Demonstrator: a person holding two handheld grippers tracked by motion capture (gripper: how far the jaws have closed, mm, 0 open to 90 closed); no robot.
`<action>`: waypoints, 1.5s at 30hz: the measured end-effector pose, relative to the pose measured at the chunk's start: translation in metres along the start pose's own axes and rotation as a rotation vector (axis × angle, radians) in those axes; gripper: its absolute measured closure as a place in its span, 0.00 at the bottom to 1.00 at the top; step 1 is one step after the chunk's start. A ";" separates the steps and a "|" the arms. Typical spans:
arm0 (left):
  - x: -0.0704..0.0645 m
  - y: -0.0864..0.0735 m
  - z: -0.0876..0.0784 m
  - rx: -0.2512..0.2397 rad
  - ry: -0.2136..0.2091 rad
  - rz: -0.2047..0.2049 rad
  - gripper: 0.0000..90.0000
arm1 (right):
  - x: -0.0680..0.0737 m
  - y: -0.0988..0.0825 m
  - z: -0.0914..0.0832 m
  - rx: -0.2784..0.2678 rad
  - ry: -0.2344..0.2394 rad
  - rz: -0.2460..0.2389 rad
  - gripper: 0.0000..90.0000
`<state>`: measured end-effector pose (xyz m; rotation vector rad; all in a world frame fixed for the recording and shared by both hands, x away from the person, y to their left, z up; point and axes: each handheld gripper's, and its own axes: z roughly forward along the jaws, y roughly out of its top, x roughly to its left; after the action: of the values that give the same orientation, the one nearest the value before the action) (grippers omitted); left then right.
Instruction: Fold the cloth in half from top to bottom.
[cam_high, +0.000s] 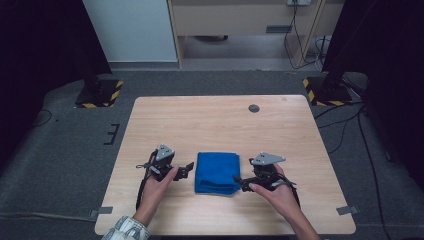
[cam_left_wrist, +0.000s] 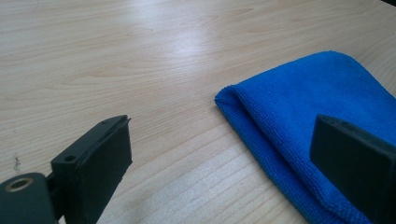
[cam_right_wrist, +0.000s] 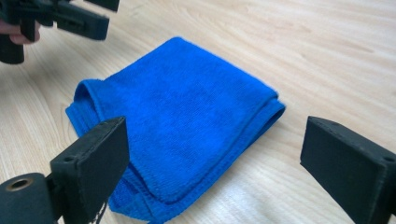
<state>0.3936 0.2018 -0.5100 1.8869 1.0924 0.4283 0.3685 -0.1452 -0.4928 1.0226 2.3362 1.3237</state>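
High view: one pale wooden table (cam_high: 215, 120), bearing near its front edge a folded blue cloth (cam_high: 217, 172), roughly square, lying flat. Left tool (cam_high: 187, 168) rests just beside the cloth's left edge, held in the person's left hand (cam_high: 160, 182), grey three-cornered plate on top; right tool (cam_high: 240, 182) sits at the cloth's right edge near its front corner, held in the right hand (cam_high: 277, 192), likewise plated (whether its tips touch the fabric is hard to judge from this height). A small dark round disc (cam_high: 254, 108) is set in the table toward the far right. Plaid sleeve (cam_high: 125, 230) at the left forearm. Left gripper view: the left tool (cam_left_wrist: 219, 158) has its two black jaws standing wide apart, nothing between the pads; the blue cloth (cam_left_wrist: 308, 107) lies on the table (cam_left_wrist: 116, 56), its folded corner ahead and its body running under the right-hand jaw. Right gripper view: the right tool (cam_right_wrist: 212, 168) also stands wide apart, pads pressing on nothing; the blue cloth (cam_right_wrist: 177, 107) lies ahead between and beyond the jaws, layered edges visible along its near side, with the left tool (cam_right_wrist: 70, 16) farther off at the upper left.
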 end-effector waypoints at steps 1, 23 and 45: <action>0.000 0.000 0.000 0.003 0.005 0.002 0.06 | -0.002 0.000 -0.001 -0.006 -0.004 -0.002 0.08; 0.008 -0.002 -0.002 0.058 0.041 0.051 0.06 | -0.051 -0.009 -0.027 -0.051 -0.158 0.096 0.09; 0.022 -0.008 -0.003 0.123 0.111 0.052 0.06 | -0.084 -0.030 -0.030 0.055 -0.246 0.146 0.08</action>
<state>0.3995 0.2240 -0.5180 2.0233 1.1680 0.5105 0.3991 -0.2326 -0.5101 1.3140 2.1592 1.1148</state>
